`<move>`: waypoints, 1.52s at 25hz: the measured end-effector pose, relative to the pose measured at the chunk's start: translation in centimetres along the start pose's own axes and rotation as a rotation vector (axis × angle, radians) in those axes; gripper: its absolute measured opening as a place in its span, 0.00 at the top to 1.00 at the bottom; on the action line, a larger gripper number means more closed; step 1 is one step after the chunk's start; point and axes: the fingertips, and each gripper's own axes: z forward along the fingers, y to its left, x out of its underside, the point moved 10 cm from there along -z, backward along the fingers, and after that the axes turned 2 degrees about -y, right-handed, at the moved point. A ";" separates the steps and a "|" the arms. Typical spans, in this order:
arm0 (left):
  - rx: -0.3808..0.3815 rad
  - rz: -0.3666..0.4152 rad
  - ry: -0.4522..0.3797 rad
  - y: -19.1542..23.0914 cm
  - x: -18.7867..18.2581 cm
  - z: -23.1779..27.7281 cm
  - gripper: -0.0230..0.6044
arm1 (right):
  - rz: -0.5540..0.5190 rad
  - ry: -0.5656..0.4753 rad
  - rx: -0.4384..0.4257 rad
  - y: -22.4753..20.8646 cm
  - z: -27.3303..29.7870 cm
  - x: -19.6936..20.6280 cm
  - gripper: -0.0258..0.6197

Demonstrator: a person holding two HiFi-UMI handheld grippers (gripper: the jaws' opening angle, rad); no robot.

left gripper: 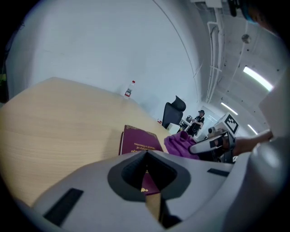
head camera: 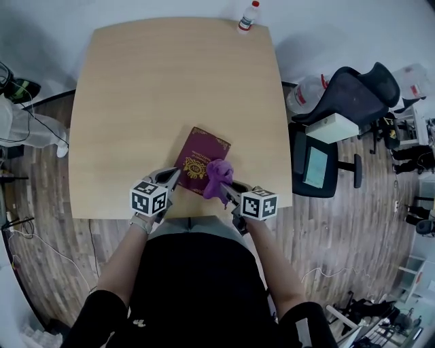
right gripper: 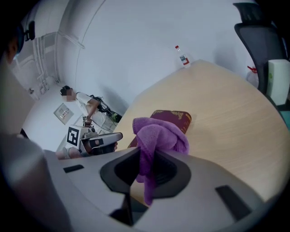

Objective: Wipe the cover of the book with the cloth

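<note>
A maroon book (head camera: 201, 160) with gold print lies closed on the wooden table (head camera: 170, 81), near its front edge. My right gripper (head camera: 225, 189) is shut on a purple cloth (head camera: 217, 177), which bunches over the book's near right corner. In the right gripper view the cloth (right gripper: 159, 133) hangs down between the jaws of the right gripper (right gripper: 146, 153), with the book (right gripper: 176, 116) just beyond. My left gripper (head camera: 175, 175) sits at the book's near left edge. Its own view shows the left gripper (left gripper: 146, 153) with jaws together and nothing held, above the book (left gripper: 140, 141), and the cloth (left gripper: 178, 145) to the right.
A small plastic bottle (head camera: 249, 15) stands at the table's far edge. A black office chair (head camera: 340, 102) and a white box stand off the table's right side. Cables lie on the wooden floor at the left. People are in the room's background.
</note>
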 end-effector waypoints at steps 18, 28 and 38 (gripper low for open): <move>0.006 0.243 -0.343 -7.8 -11.2 -13.8 0.93 | -0.319 -0.338 -0.099 11.9 -9.2 -8.0 0.85; -0.023 0.339 -0.487 -10.6 -14.0 -18.1 0.93 | -0.525 -0.470 -0.098 17.8 -11.9 -10.5 0.85; -0.043 0.377 -0.498 -10.9 -14.0 -18.5 0.93 | -0.550 -0.537 -0.096 19.2 -12.1 -11.1 0.85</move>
